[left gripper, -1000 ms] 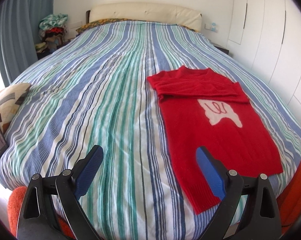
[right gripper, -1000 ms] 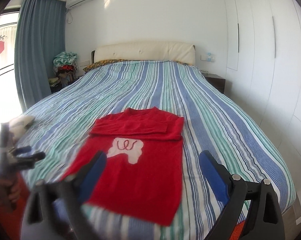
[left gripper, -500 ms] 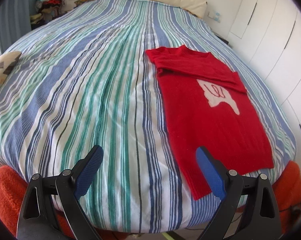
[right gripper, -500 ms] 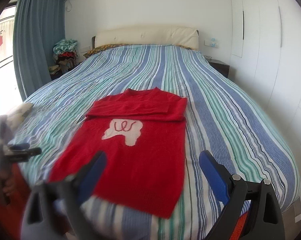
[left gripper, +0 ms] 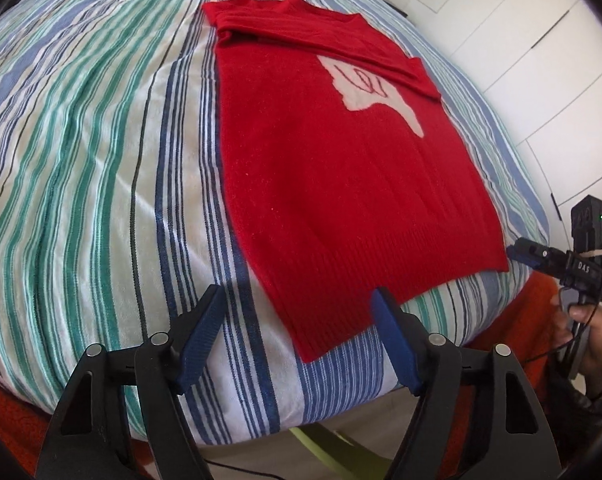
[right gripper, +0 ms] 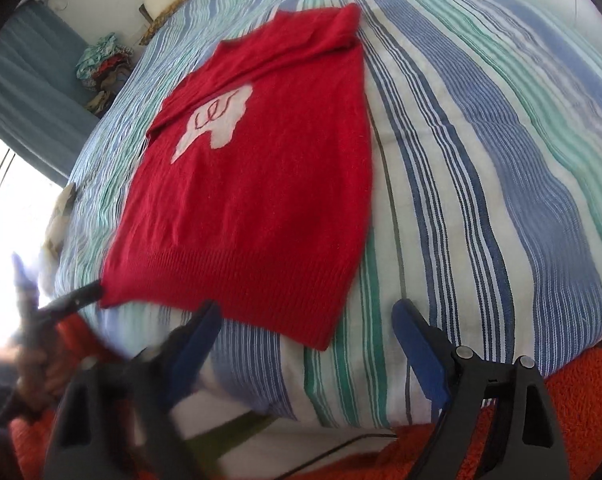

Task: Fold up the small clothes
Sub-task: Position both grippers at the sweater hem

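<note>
My left claw (left gripper: 297, 312) and my right claw (right gripper: 307, 326) both hang over the near hem of the red sweater (left gripper: 341, 168), which lies flat on the striped bed (left gripper: 93, 152), and both are spread but closing on nothing.

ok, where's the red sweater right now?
The red sweater lies flat on the striped bed cover, sleeves folded across its chest, ribbed hem at the bed's near edge, just ahead of both hand-held grippers in either wrist view.
</note>
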Available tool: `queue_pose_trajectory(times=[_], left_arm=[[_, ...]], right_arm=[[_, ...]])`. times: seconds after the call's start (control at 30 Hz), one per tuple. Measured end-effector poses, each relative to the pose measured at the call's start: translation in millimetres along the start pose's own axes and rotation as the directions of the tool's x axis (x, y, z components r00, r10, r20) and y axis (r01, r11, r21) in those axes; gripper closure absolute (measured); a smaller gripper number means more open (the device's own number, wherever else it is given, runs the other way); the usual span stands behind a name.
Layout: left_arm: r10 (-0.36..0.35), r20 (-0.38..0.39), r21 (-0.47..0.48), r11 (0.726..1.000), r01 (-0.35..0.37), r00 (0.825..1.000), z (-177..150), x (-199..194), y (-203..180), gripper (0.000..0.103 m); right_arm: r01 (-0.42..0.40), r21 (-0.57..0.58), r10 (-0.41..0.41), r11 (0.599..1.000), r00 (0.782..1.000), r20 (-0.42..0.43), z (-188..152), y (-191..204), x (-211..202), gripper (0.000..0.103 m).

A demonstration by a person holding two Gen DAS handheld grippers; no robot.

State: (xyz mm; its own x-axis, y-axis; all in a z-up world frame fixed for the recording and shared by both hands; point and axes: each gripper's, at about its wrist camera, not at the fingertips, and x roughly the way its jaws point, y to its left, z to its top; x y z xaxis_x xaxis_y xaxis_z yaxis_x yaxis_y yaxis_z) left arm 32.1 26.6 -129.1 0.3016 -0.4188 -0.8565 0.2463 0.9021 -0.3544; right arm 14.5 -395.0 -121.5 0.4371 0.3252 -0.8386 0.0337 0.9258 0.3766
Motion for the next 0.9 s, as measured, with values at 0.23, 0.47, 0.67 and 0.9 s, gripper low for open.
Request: queue_pose_trajectory(times=[0.23, 0.47, 0.67, 0.9], left_arm=[[0.027, -0.003, 0.008, 1.0, -0.027, 1.0, 0.5, 2.9, -2.6, 0.023], [0.003, 0.011, -0.024, 1.0, -0.003, 1.0, 2.0, -6.1, 3.7, 0.023], [-0.013, 0.03, -0.1, 0.995, 0.016, 0.999, 2.2, -16.5, 19.3, 0.023], [0.018, 0.049, -0.125, 0.992, -0.012, 0.999, 3.6, -28.2, 31.0, 0.023]], right_arm=[[-0.031, 0.052, 0.032, 0.998, 0.999, -0.022, 4.8, -6.4, 9.3, 0.016], [-0.003, 0.067, 0.004, 0.998, 1.0, -0.025, 1.6, -5.8, -0.9, 0.016], [0.002, 0.075, -0.001, 0.997, 1.0, -0.022, 0.3, -5.7, -8.4, 0.016], [0.012, 0.089, -0.01, 0.996, 1.0, -0.019, -0.6, -12.0, -13.9, 0.016]])
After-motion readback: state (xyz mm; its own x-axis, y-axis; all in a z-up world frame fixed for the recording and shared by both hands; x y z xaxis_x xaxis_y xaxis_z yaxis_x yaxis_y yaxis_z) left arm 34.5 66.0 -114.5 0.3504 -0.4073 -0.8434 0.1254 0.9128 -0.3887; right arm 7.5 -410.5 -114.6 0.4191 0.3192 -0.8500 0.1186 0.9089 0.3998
